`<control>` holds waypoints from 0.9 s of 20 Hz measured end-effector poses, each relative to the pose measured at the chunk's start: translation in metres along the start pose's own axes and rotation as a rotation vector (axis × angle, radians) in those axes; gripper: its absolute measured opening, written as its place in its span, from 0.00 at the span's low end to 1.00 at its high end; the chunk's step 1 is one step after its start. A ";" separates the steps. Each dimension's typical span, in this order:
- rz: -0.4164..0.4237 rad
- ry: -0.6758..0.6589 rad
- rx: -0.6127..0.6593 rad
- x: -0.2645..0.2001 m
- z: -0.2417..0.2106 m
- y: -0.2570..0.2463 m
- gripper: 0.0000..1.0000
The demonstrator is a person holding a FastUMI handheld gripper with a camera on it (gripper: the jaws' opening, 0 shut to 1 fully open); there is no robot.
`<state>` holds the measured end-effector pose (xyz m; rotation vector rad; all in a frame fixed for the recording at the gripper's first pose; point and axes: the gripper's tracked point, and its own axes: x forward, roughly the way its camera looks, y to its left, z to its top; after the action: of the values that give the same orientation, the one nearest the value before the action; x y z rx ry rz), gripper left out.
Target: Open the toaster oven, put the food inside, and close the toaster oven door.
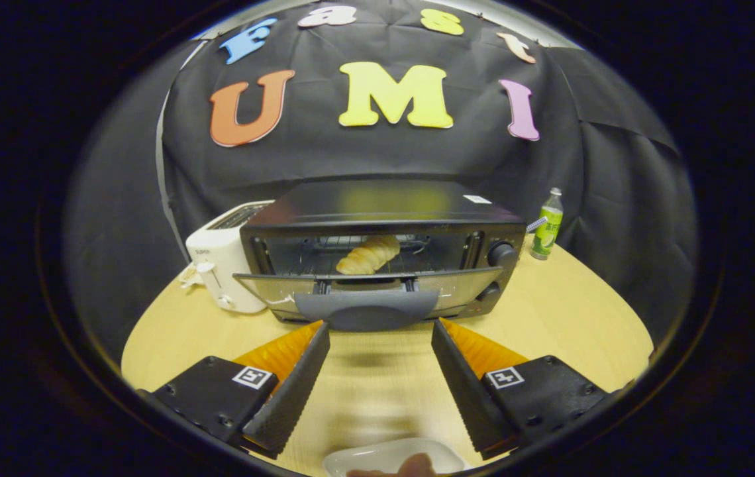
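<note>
The gripper [381, 331] was held level above the pale wood-grain surface [569, 311], pointed straight at the toaster oven [384, 245], with its jaws spread wide and nothing gripped between them. The fingers [295, 384] were seen as two wedge-shaped blocks with finely ribbed inner faces, and their tips lay just short of the oven door's handle [367, 309], one to either side of it. The toaster oven was a dark, boxy metal appliance with a glossy top that caught a yellowish reflection; its glass door [285, 288] was folded down and forward, the broad curved handle at its leading edge. Inside, a golden, ridged piece of bread shaped like a croissant [369, 255] was seen lying on the wire rack. Two round knobs [501, 253] were set one above the other on the oven's right front. A white, smooth-sided pop-up toaster [222, 265] stood just beside the oven's left wall, and a slim bottle with a green label [547, 225] stood upright near its right rear corner. Below the fingers, the rim of a pale shallow dish [377, 456] was visible, with something brownish at its near edge too cut off to be identified.
</note>
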<state>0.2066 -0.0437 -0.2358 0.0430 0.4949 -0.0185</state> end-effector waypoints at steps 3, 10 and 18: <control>-0.001 -0.098 0.039 -0.026 0.043 -0.008 1.00; 0.024 -0.271 0.039 -0.130 0.125 -0.014 1.00; 0.024 -0.460 0.060 -0.260 0.169 -0.016 1.00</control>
<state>0.0575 -0.0655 0.0362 0.1008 0.0342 -0.0187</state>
